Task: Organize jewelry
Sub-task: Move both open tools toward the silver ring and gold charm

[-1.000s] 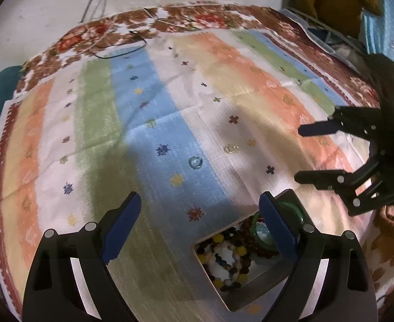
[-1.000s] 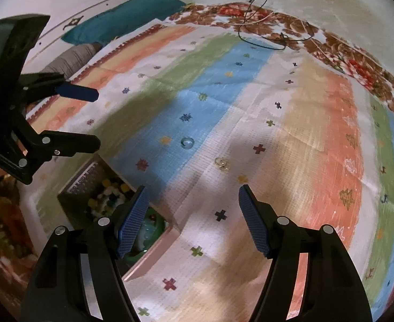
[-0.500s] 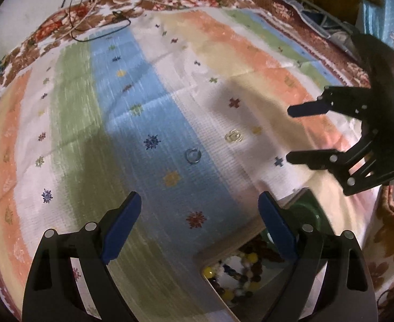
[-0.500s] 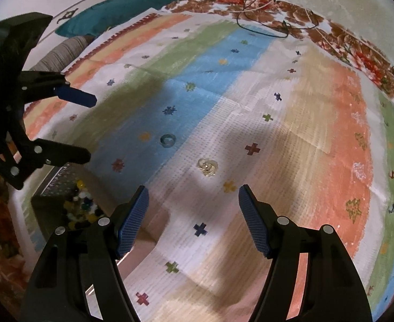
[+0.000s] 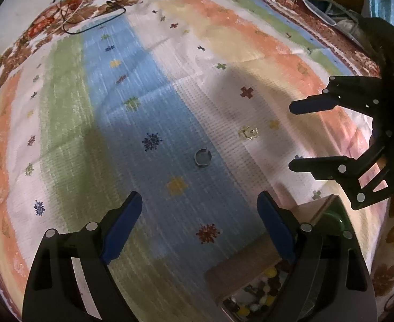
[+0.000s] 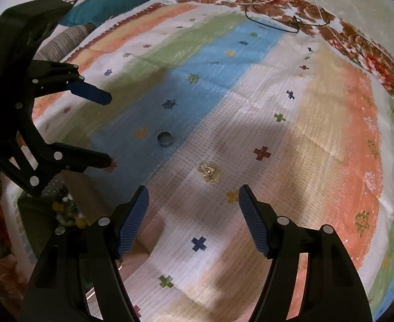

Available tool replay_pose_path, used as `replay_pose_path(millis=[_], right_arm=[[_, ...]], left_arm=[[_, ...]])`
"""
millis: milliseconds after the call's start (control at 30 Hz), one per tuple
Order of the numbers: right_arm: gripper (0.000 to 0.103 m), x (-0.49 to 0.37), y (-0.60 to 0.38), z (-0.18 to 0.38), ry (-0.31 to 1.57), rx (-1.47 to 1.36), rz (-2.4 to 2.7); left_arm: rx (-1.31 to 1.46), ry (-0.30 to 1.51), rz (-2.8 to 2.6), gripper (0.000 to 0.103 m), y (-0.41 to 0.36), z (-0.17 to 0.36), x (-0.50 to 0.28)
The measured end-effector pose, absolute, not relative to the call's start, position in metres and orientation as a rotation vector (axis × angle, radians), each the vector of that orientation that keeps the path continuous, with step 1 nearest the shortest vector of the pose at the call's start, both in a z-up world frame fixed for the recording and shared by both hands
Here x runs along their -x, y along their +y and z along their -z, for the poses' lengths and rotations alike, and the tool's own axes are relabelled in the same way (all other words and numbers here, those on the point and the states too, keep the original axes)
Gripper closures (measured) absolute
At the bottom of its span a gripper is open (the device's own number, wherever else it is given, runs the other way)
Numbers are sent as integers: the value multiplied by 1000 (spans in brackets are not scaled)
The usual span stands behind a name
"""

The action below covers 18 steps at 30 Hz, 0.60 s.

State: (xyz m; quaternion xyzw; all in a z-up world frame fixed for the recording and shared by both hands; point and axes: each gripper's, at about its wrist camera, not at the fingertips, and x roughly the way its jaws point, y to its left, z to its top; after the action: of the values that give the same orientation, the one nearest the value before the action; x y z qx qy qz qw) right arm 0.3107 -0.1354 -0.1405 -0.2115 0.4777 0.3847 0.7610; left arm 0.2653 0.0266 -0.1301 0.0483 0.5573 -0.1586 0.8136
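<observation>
A small silver ring (image 5: 202, 157) (image 6: 165, 139) lies on the blue stripe of the cloth. A tangled gold piece (image 5: 247, 132) (image 6: 209, 171) lies to its right on the white stripe. My left gripper (image 5: 199, 201) (image 6: 109, 128) hangs above the cloth just short of the ring; its jaws are closing slightly with nothing between them. My right gripper (image 6: 194, 191) (image 5: 290, 136) is open and empty, with the gold piece just beyond its tips. An open box of coloured beads (image 5: 253, 295) (image 6: 62, 209) with a green bangle (image 5: 333, 220) sits under the left gripper's right finger.
The striped cloth (image 5: 62, 134) with a floral border covers the whole surface. A thin black cable (image 5: 95, 24) (image 6: 277, 21) lies at its far edge. A teal cushion (image 6: 132, 0) and a grey striped one (image 6: 62, 43) rest beyond the cloth.
Both grippers have dropped closer to the cloth and moved forward. The ring and gold piece look larger and nearer the fingertips. The bead box has slid toward the bottom edge of both views.
</observation>
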Motion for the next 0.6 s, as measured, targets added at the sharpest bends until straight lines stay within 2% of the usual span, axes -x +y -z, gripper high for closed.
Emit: replay_pose_path(millis=[333, 400, 467, 600], right_arm=[[34, -321, -133, 151, 1038, 471, -842], [35, -323, -131, 154, 1040, 475, -847], [42, -325, -130, 157, 1042, 482, -853], [42, -328, -125, 162, 1044, 487, -854]], left_arm=[[-146, 1208, 359, 25, 22, 146, -279], [-155, 1212, 363, 32, 21, 150, -282], [-160, 1226, 364, 40, 21, 155, -285], [-163, 1241, 385, 42, 20, 162, -290]])
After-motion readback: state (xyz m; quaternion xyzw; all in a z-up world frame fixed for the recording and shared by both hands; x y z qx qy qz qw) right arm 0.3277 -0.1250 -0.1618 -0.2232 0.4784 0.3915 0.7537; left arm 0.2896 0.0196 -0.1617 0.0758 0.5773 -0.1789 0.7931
